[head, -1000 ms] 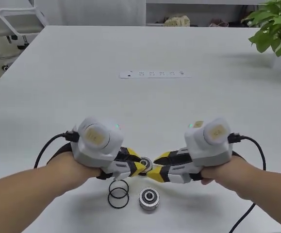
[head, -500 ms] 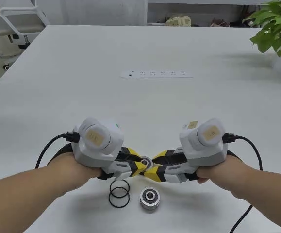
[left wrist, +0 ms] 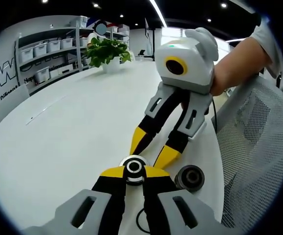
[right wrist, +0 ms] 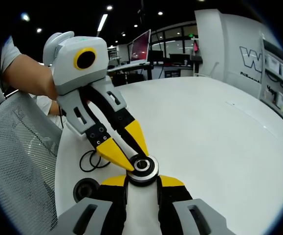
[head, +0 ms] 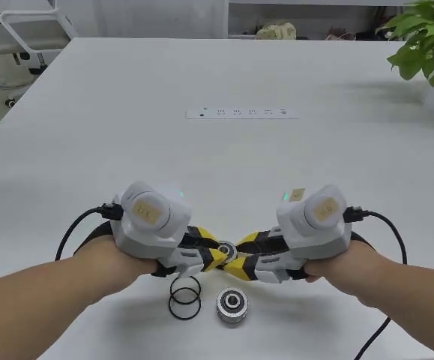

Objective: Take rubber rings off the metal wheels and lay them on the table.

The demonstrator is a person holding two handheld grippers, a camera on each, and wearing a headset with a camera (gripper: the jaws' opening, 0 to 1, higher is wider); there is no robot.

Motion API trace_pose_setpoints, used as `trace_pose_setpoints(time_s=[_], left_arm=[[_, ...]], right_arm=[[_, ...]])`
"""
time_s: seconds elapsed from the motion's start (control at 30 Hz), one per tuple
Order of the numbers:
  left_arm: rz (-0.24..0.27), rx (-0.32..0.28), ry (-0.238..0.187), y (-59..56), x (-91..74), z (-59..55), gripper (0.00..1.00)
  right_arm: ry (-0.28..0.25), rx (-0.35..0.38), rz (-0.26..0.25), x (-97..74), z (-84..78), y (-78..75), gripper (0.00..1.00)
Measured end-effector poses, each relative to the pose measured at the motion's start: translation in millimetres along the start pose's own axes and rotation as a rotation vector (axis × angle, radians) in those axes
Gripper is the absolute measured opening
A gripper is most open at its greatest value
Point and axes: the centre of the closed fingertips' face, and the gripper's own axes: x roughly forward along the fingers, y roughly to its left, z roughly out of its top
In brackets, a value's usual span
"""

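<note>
A small metal wheel (head: 227, 250) hangs just above the table between both grippers. My left gripper (head: 215, 257) comes in from the left and is shut on it; its yellow tips flank the wheel (left wrist: 134, 168) in the left gripper view. Opposite it, my right gripper (head: 239, 262) has its jaws closed against the sides of the same wheel (right wrist: 143, 169). Two black rubber rings (head: 184, 296) lie overlapping on the white table (head: 217, 172) just below the left gripper. A second metal wheel (head: 232, 306) stands beside them, below the tips.
A white power strip (head: 235, 113) lies at mid-table. A potted plant (head: 426, 41) stands at the far right corner and a chair (head: 22, 30) at the far left. Black cables trail from both grippers. A mesh chair back (left wrist: 258, 147) sits close to the table's near edge.
The right gripper has rolled a little and sunk slightly toward the left one. Both tips stay at the held wheel. The rings and the wheel on the table have not moved.
</note>
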Motion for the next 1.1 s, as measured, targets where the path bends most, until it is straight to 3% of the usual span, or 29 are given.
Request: trace_pose_setpoints(time_s=[0.83,1.1], left_arm=[[-0.002,-0.003,-0.003,-1.4,1.8,0.2,0.08],[0.000,0.001,0.000,-0.7,2.3,0.0,0.08]], right_arm=[[0.010,-0.021,-0.005,-2.8,-1.5,1.1,0.17],[0.028,-0.039,-0.009,-5.0,-5.4,0.5,0.10]])
